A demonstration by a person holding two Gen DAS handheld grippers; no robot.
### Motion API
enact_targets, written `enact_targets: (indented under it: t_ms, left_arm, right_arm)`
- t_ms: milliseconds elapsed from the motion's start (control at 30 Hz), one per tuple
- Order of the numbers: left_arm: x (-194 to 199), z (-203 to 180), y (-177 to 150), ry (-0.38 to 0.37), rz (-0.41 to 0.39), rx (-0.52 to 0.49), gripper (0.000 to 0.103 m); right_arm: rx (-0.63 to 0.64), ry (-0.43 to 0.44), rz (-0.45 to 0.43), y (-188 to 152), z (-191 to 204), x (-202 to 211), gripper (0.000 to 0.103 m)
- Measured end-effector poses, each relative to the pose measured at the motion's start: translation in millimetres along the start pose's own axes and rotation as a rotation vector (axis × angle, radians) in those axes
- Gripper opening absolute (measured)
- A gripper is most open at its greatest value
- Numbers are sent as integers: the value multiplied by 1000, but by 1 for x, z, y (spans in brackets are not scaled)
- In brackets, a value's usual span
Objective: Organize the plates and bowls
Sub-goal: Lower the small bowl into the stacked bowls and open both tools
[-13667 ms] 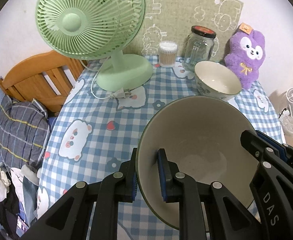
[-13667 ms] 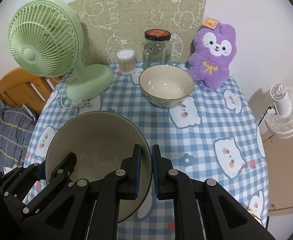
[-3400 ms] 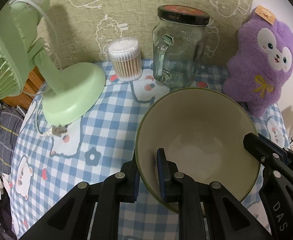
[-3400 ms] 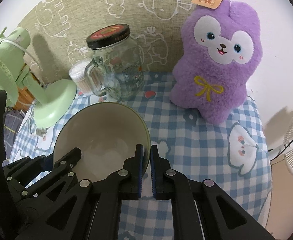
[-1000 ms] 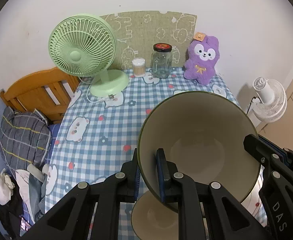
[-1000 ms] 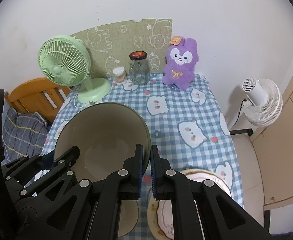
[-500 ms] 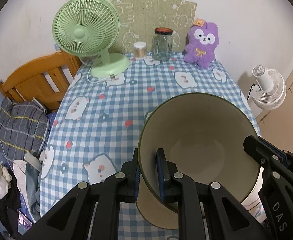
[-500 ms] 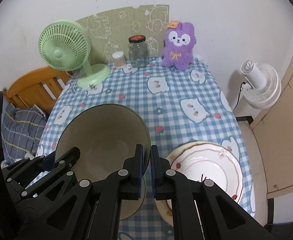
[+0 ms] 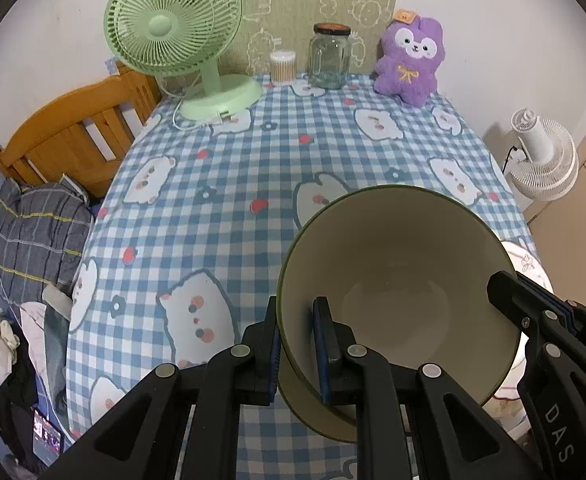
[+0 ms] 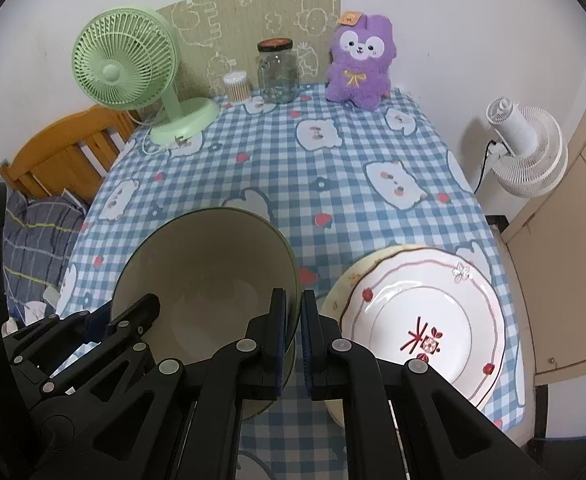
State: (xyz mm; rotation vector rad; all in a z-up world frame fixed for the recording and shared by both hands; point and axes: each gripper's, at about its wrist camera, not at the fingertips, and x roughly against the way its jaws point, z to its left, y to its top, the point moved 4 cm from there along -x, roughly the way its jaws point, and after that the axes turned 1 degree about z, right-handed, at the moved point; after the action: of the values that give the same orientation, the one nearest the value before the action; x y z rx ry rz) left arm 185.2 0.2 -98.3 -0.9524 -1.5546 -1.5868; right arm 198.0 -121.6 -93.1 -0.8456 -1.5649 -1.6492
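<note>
While a checked cloth [image 9: 221, 200] covers the desk by the white wall, the left gripper [image 9: 297, 344] and right gripper [image 10: 291, 332] each pinch the bowl [image 9: 393, 264] rim, beside a plate [image 10: 425, 312]

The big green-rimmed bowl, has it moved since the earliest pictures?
Yes. The bowl was carried back from the glass jar, now beside the plates.

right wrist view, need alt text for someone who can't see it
Two black tools, the right one and the left one, grip opposite rims of a large green-edged bowl low over a blue checked tablecloth. A white plate with red marks lies beside it on the right. A green fan, glass jar and purple plush toy line the far wall.
</note>
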Motion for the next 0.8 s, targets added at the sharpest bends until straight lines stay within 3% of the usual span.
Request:
enact_targets:
  t_ms: [800]
  left_arm:
    - [-24,9,-24,25,62,-2,12]
  right_arm:
    - [7,15,80,-23,7,-28,9]
